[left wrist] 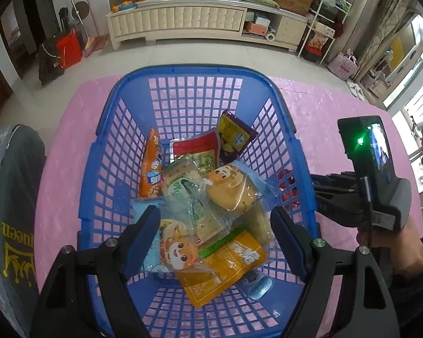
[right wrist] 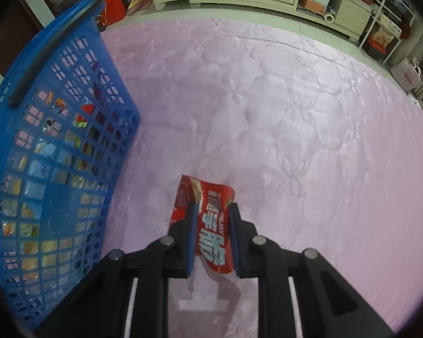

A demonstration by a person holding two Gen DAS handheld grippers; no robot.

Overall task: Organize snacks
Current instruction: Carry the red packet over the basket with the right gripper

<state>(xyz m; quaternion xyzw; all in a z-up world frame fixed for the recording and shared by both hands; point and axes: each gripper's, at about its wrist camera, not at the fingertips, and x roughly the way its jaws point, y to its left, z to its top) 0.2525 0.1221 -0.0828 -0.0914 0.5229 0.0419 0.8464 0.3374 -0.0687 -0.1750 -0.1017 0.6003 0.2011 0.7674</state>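
Observation:
A blue plastic basket point(left wrist: 121, 129) stands on the pink quilt and holds several snack packets, among them a yellow pouch point(left wrist: 225, 264), a cartoon bread pack point(left wrist: 234, 188) and an orange packet point(left wrist: 152, 166). My left gripper point(left wrist: 214, 225) is open and empty above the basket's near end. My right gripper point(right wrist: 213, 211) is shut on a red snack packet point(right wrist: 208, 222), held just above the quilt to the right of the basket point(right wrist: 42, 129). The right gripper also shows in the left wrist view point(left wrist: 361, 191), outside the basket's right wall.
The pink quilt point(right wrist: 282, 112) spreads wide to the right of the basket. A cream cabinet point(left wrist: 183, 22) and cluttered shelves point(left wrist: 324, 28) stand across the floor. A grey sleeve point(left wrist: 11, 211) is at the left.

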